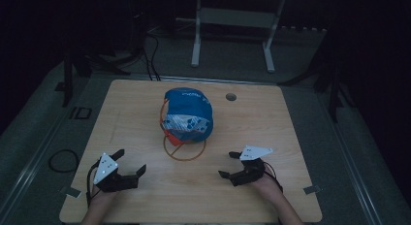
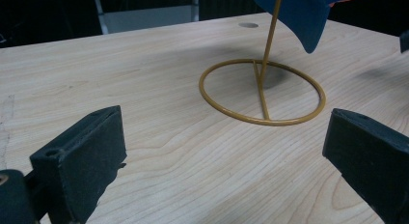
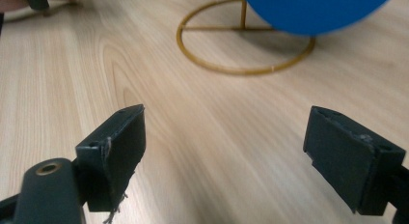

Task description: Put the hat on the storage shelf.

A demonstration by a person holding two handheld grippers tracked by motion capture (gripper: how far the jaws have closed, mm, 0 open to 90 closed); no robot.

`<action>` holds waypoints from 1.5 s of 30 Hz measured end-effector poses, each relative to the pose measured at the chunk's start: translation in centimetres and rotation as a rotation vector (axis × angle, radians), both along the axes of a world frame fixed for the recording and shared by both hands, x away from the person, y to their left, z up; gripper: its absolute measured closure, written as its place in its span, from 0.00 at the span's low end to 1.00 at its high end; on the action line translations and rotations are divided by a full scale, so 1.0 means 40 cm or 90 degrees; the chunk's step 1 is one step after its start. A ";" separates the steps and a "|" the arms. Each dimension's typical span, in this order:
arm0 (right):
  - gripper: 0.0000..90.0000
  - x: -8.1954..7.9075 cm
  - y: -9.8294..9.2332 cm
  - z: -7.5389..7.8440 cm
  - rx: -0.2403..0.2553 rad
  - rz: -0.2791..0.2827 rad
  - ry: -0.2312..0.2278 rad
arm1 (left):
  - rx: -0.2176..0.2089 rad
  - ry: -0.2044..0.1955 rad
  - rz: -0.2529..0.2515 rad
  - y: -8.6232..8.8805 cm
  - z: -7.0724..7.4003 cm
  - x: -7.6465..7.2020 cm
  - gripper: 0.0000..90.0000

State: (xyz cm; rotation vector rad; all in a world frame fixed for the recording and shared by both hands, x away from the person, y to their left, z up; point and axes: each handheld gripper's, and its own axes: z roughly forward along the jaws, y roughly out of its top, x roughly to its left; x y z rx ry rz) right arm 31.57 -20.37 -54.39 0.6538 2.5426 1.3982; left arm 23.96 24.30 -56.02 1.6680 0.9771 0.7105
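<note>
A blue cap [image 1: 188, 113] with white print and an orange edge hangs on a thin gold wire stand, whose ring base [image 1: 184, 149] lies flat on the wooden table [image 1: 145, 200]. My left gripper [image 1: 130, 162] rests near the front left, open and empty, jaws pointing toward the ring. My right gripper [image 1: 229, 165] rests near the front right, also open and empty. In the left gripper view the ring base [image 2: 263, 91] lies ahead between the jaws, with the blue cap [image 2: 299, 14] above it. In the right gripper view the ring base [image 3: 241, 38] sits under the blue cap [image 3: 313, 9].
A round cable hole [image 1: 231, 96] sits in the table's far right part. Beyond the table stands a white metal frame [image 1: 232, 26] on the dark floor. Cables [image 1: 63, 160] lie on the floor at the left.
</note>
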 end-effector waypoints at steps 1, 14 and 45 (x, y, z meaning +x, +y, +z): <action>0.16 -0.003 -0.005 -0.004 -0.005 -0.004 0.000 | 0.000 0.000 0.000 0.000 0.000 0.000 0.02; 0.16 -0.022 -0.082 -0.027 0.008 -0.022 -0.008 | -0.002 0.003 -0.004 0.000 -0.003 0.000 0.02; 0.16 -0.012 -0.167 -0.054 0.067 -0.075 -0.010 | -0.001 0.004 -0.009 -0.002 -0.005 -0.010 0.02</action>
